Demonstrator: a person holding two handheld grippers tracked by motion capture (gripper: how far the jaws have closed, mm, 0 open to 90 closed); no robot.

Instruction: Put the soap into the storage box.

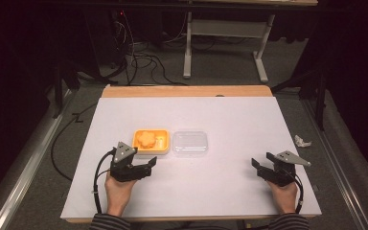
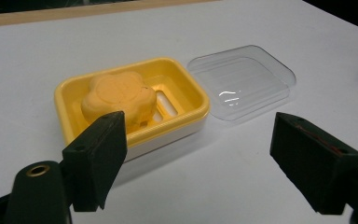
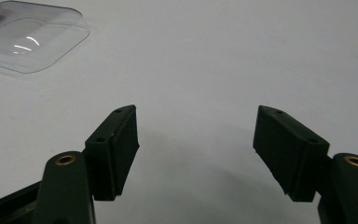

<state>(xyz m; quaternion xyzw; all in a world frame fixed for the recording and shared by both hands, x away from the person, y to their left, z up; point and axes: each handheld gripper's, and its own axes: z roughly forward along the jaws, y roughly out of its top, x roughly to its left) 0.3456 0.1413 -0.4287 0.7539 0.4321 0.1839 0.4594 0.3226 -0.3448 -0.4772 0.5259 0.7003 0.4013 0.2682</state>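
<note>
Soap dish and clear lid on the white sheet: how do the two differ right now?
The soap dish is opaque yellow over a white base; the clear lid is see-through plastic. The soap dish holds an orange flower-shaped soap; the clear lid holds nothing. The soap dish lies straight ahead of the open left claw; the clear lid lies beside it, towards the right claw. Both are rounded rectangles of similar footprint, resting side by side on the table.

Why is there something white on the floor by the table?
A crumpled white scrap lies on the grey floor right of the table; it looks dropped. On the table, the soap dish and clear lid sit neatly.
</note>
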